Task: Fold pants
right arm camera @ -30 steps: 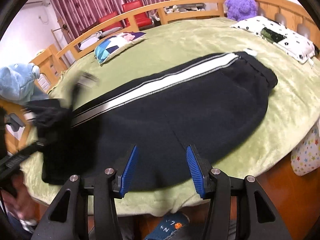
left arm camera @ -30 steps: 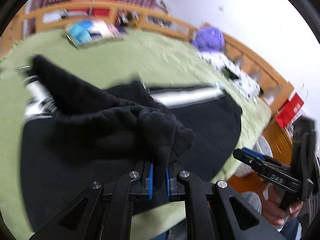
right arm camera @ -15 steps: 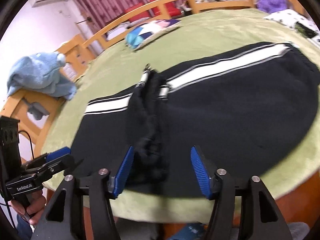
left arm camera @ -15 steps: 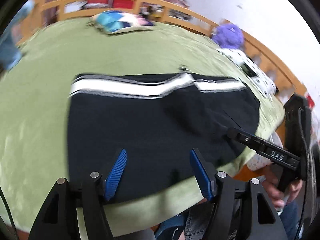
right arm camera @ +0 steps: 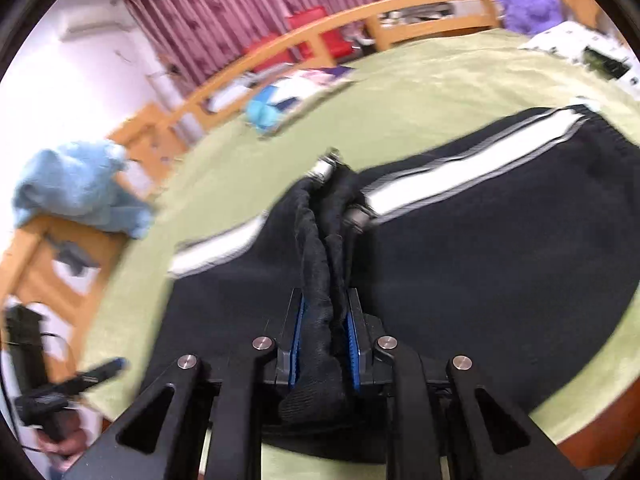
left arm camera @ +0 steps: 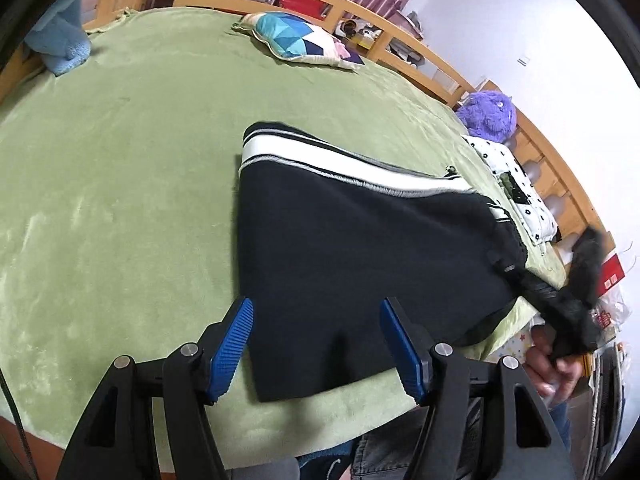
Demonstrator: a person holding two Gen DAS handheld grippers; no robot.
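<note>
Pants (left arm camera: 360, 264): black, white side stripe, laid flat on the green bedspread (left arm camera: 120, 200), near its front edge. Stripe side lies toward the far rail; a folded edge is seen at the end toward the patterned pillow (left arm camera: 304, 40).

Change noted: a second ago a bunched leg end was pinched in the left gripper (left arm camera: 316, 344) and carried over the pants. That bunch has since been let go; the jaws now stand apart with nothing between them, hovering over the near corner of the pants. The leg has been laid over the body, so the garment is now shorter by one fold.

The bunched end has been taken over by the right gripper (right arm camera: 324, 344). Half a second ago its blue pads were wide on either side of the cloth; now they are closing, and a thick roll of black fabric is squeezed between them. The roll runs up from the pads toward the stripe, where metal cord tips show. Motion blur in the right wrist view.

Reading: a handover of the loose end from left to right, mid-fold. Likely next, the held roll is to be drawn across or smoothed toward the waist end, the side nearer the purple plush (left arm camera: 488, 114). Risk judged: the pinch is on a thick bunch, so the laid layer beneath may be dragged out of line.
</note>
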